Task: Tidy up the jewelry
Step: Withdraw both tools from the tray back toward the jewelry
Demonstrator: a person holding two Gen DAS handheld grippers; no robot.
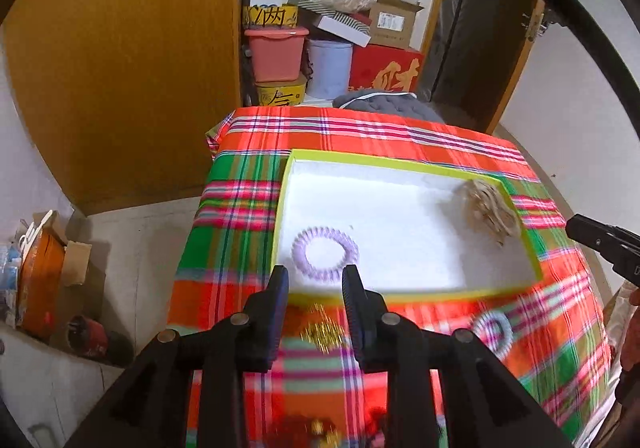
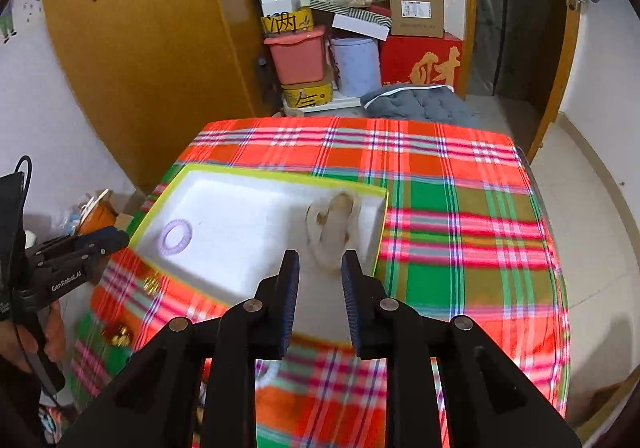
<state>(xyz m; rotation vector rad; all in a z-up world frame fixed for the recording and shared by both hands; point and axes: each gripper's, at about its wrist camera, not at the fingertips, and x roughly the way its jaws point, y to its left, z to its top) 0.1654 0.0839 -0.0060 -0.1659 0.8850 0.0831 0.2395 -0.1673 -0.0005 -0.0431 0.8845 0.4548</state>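
Observation:
A white tray with a yellow-green rim [image 1: 400, 164] [image 2: 280, 172] lies on the plaid cloth. In it are a lilac spiral hair tie [image 1: 304, 248] [image 2: 176, 232] at the left and a beige scrunchie [image 1: 490, 208] [image 2: 332, 224] at the right. My left gripper [image 1: 315, 274] hovers over the tray's near edge by the lilac tie, open and holding nothing. My right gripper [image 2: 320, 258] hovers just short of the scrunchie, open with only the tray floor showing between its fingers. On the cloth in front of the tray lie a gold trinket [image 1: 324, 332], another spiral tie [image 1: 494, 328] and a red-and-gold piece [image 2: 118, 334].
The plaid-covered table [image 2: 460, 208] drops off at the left, right and far edges. Behind it are stacked boxes and buckets [image 1: 320, 48], a grey cushion [image 2: 416, 104] and a wooden wardrobe [image 1: 120, 68]. Cardboard clutter [image 1: 48, 272] sits on the floor at the left.

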